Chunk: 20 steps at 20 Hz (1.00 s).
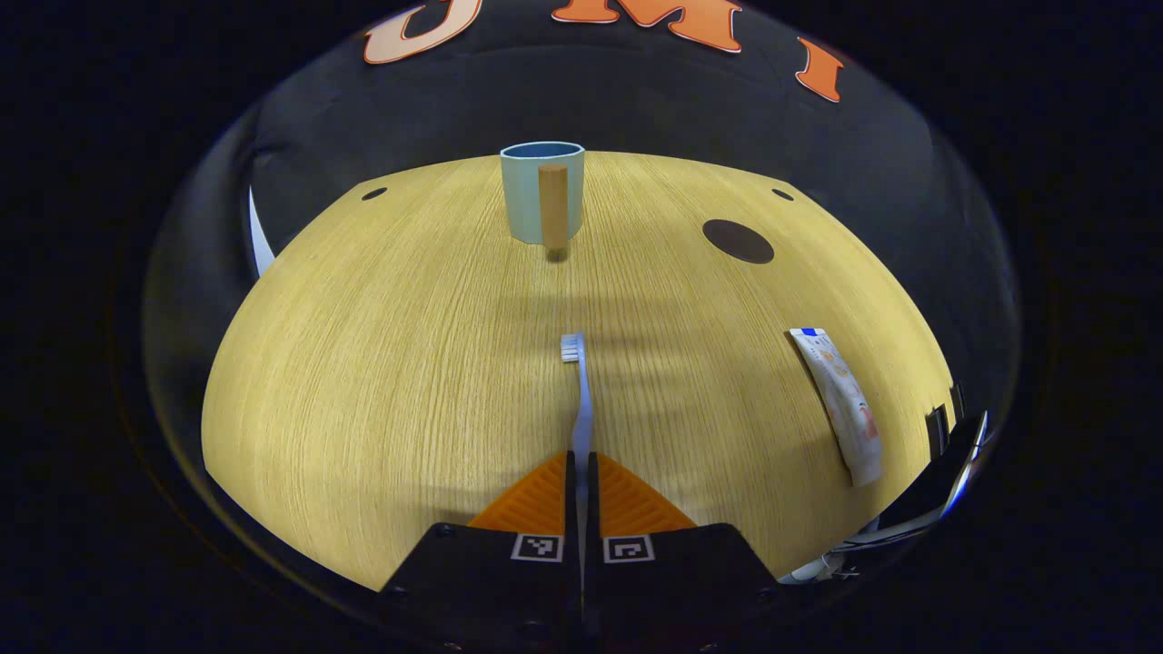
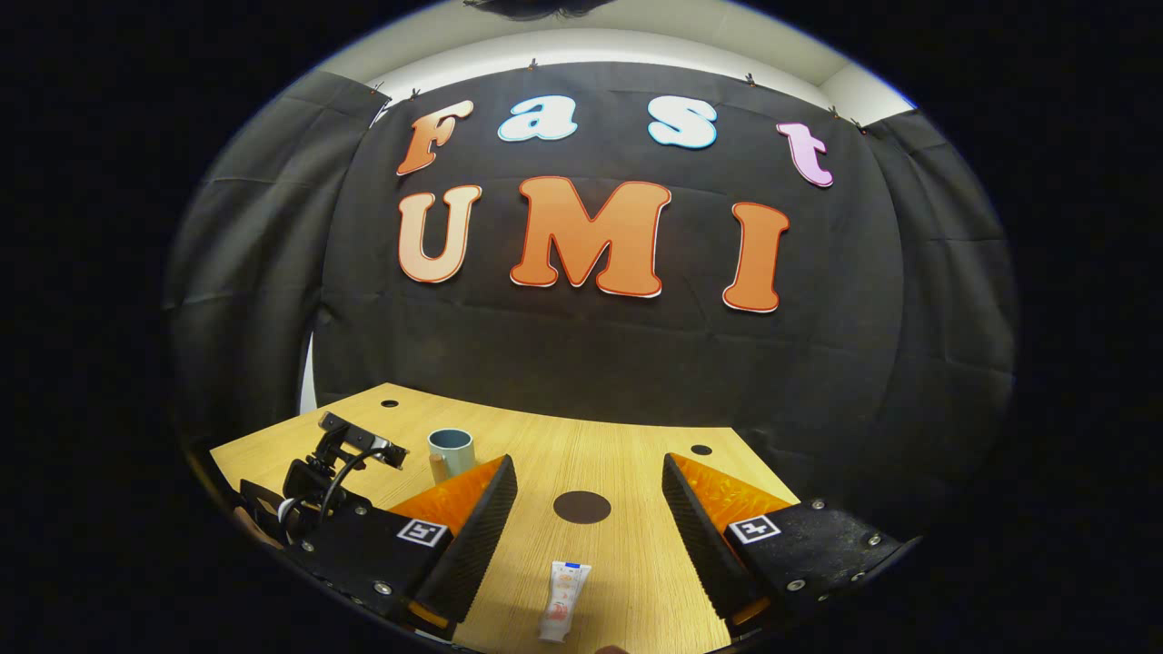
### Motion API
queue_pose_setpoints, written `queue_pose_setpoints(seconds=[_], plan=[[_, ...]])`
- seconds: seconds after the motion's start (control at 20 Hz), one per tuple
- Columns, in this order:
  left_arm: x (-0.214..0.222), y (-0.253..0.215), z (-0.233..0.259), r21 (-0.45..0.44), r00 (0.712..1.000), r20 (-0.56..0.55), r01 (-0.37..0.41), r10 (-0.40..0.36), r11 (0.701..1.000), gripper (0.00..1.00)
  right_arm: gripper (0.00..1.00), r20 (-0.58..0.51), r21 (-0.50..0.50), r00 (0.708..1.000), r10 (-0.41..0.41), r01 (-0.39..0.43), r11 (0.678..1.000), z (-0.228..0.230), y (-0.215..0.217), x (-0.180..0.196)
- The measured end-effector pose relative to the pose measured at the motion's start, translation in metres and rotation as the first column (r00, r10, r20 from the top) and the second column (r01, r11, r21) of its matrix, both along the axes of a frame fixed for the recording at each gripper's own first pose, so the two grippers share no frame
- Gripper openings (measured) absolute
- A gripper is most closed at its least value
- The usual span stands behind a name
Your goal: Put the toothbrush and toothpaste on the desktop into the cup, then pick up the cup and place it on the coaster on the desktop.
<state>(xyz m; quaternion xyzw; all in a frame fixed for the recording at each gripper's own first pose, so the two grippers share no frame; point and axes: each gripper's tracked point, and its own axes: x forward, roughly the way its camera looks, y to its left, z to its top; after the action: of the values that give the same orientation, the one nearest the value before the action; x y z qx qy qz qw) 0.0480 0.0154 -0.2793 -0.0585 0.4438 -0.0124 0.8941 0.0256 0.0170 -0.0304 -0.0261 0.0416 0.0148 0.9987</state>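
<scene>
The left gripper (image 1: 581, 472) is clamping the brush (image 1: 580, 400) by its handle end, jaws together on it. The brush is running straight ahead along the fingers, bristle head leading and pointing at the cup (image 1: 541, 191), which is standing upright near the desk's (image 1: 363, 363) far edge, directly in line. By my reading, the coming move is hinging on that alignment: the brush's long axis is already aiming at the cup, so it needs lifting, carrying forward and tipping upright over the rim.

The right gripper (image 2: 589, 509) is hovering with jaws wide apart. The paste (image 2: 563, 599) is lying flat just below them near the front edge, its long axis running along the fingers. The coaster (image 2: 581, 507) is sitting beyond it, bare.
</scene>
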Motion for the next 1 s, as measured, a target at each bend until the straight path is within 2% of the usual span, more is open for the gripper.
queue_pose_setpoints(seconds=[0.25,0.5,0.8,1.0], plan=[[-0.001,0.006,0.011,-0.005,1.0,0.012,-0.014,0.014,1.0,0.01,0.96,-0.025,-0.007,1.0,-0.009,0.009,1.0,-0.01,-0.003,0.003],[0.001,0.015,0.032,-0.004,0.998,0.052,-0.029,0.029,1.0,0.01,0.96,-0.121,-0.006,0.993,0.015,-0.016,1.0,-0.045,0.003,0.01],[0.001,0.022,0.046,0.001,0.996,0.08,-0.049,0.049,0.999,0.01,0.96,-0.281,-0.009,0.959,0.042,-0.047,0.999,-0.104,0.013,0.012],[0.002,0.028,0.055,0.01,0.994,0.095,-0.048,0.047,0.999,0.01,0.97,-0.386,-0.034,0.922,0.037,-0.054,0.998,-0.144,0.015,0.012]])
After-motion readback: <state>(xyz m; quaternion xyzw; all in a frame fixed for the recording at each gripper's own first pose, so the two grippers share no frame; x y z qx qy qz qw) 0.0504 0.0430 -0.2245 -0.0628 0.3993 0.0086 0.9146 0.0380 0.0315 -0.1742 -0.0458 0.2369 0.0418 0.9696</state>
